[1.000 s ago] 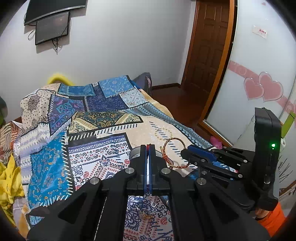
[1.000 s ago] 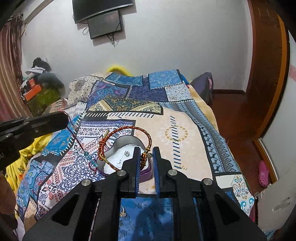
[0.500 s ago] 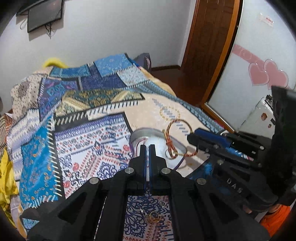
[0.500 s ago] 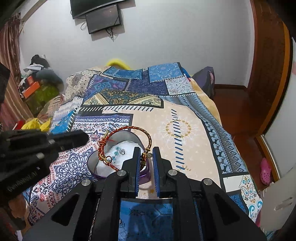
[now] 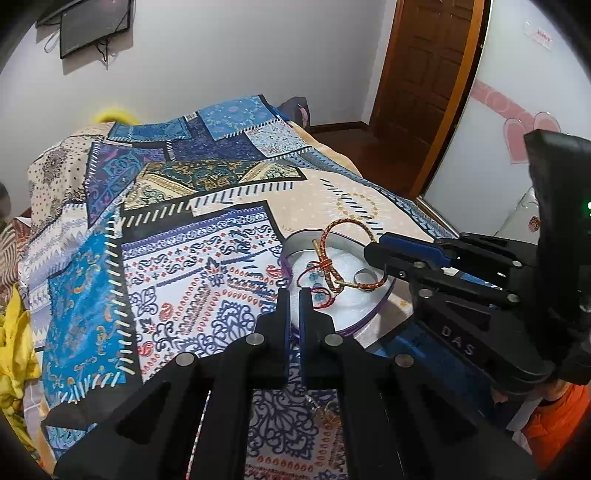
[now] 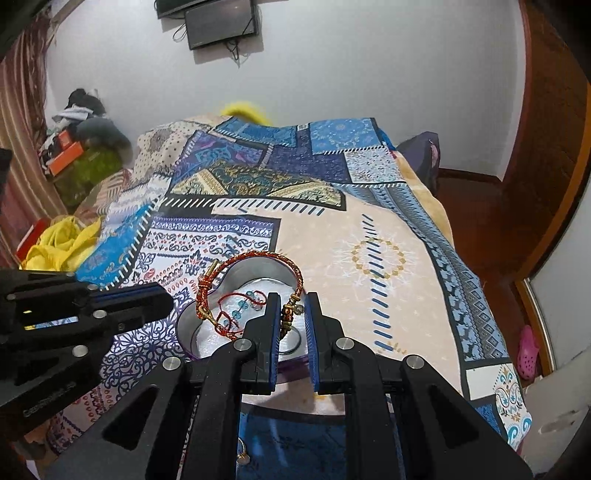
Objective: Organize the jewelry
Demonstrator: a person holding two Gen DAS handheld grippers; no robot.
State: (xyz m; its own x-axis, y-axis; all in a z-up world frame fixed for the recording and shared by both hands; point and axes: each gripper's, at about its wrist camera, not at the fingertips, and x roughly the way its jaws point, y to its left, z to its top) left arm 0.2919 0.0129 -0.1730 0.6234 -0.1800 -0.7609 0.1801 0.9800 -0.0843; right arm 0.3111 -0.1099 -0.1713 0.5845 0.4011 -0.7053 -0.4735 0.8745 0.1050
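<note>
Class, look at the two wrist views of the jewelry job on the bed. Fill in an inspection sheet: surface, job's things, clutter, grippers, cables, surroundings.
Surface: patchwork bedspread covering the bed.
Job's things: heart-shaped tin; braided bracelet over it; thin red beaded cord and a ring inside; small jewelry piece on the spread.
Clutter: yellow cloth; clothes pile.
Grippers: right gripper with jaws apart around the bracelet's clasp end; left gripper holding nothing, gap narrow.
Cables: wires below the wall screen.
Surroundings: wooden door; pink shoe on the floor.
</note>
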